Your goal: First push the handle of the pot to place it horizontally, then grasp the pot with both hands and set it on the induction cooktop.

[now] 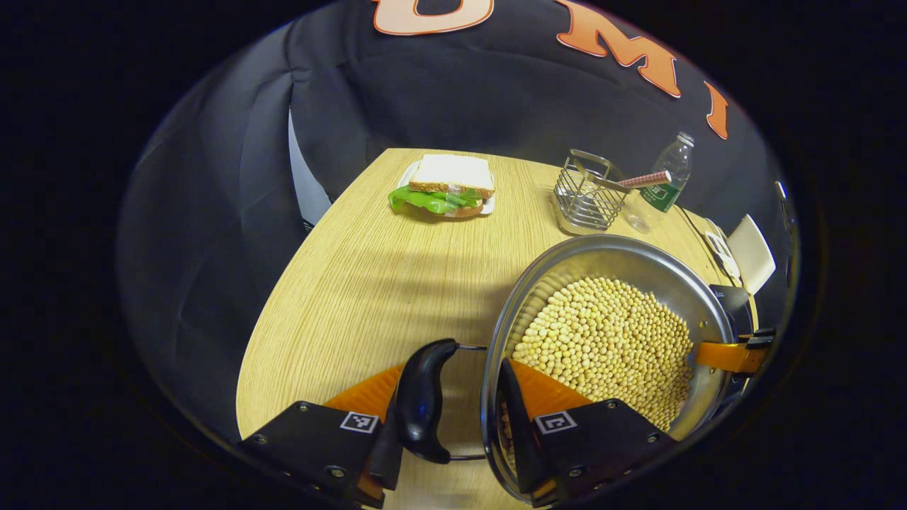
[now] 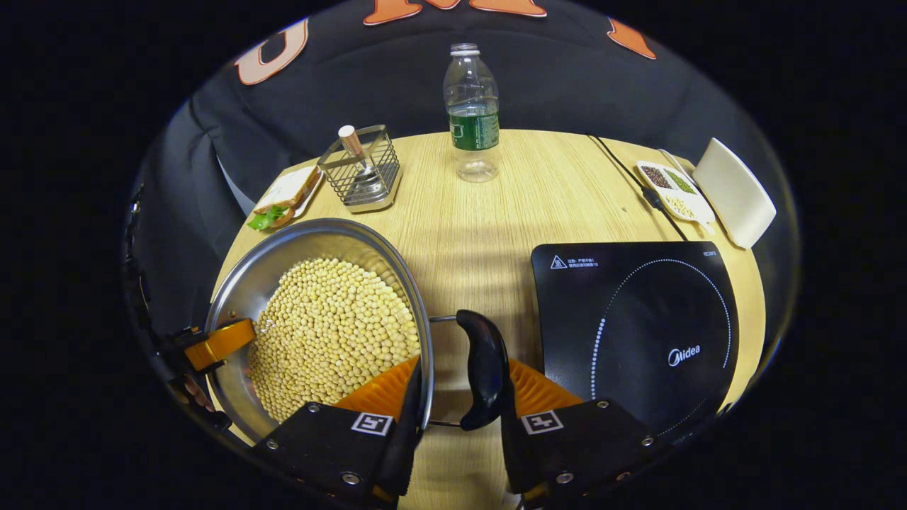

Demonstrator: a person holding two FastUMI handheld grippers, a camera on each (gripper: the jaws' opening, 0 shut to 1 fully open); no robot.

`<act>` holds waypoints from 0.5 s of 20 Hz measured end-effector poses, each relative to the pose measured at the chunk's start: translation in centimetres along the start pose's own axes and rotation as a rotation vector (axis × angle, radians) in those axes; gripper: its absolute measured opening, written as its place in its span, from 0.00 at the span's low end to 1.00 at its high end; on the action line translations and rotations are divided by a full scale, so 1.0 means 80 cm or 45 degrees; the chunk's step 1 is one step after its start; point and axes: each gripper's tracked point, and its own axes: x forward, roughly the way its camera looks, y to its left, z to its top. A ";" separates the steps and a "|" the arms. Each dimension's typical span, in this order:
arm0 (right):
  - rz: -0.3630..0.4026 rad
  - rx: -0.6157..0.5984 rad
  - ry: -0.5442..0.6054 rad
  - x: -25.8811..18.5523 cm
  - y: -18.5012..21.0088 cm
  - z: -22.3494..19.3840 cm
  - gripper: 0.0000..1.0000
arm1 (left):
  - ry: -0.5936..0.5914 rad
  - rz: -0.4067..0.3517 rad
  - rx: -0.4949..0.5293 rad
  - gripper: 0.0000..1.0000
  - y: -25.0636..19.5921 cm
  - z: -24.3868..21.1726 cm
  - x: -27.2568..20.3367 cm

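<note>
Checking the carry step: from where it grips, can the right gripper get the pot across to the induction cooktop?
Probably yes: the right gripper straddles the pot's handle, and the induction cooktop lies right beside it, with bare table between.

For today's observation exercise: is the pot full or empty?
Nearly full: pale yellow beans cover the inside of the pot, heaped close to its rim, matching the left gripper view.

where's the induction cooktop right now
In the right gripper view, the induction cooktop lies flat on the table's right side, just right of the pot, below the seed dish.
</note>
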 end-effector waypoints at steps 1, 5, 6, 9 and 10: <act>0.005 0.011 -0.009 -0.005 -0.001 -0.001 0.52 | -0.009 0.004 0.011 0.64 -0.003 0.002 0.000; 0.034 0.028 -0.051 -0.026 -0.013 0.001 0.49 | -0.066 0.017 0.049 0.64 -0.002 0.011 -0.011; 0.040 0.034 -0.065 -0.033 -0.019 0.003 0.49 | -0.082 0.021 0.059 0.64 -0.006 0.015 -0.011; 0.059 0.071 -0.116 -0.055 -0.034 0.013 0.48 | -0.144 0.025 0.104 0.64 -0.008 0.027 -0.024; 0.063 0.076 -0.126 -0.062 -0.042 0.015 0.47 | -0.163 0.026 0.120 0.64 -0.007 0.031 -0.033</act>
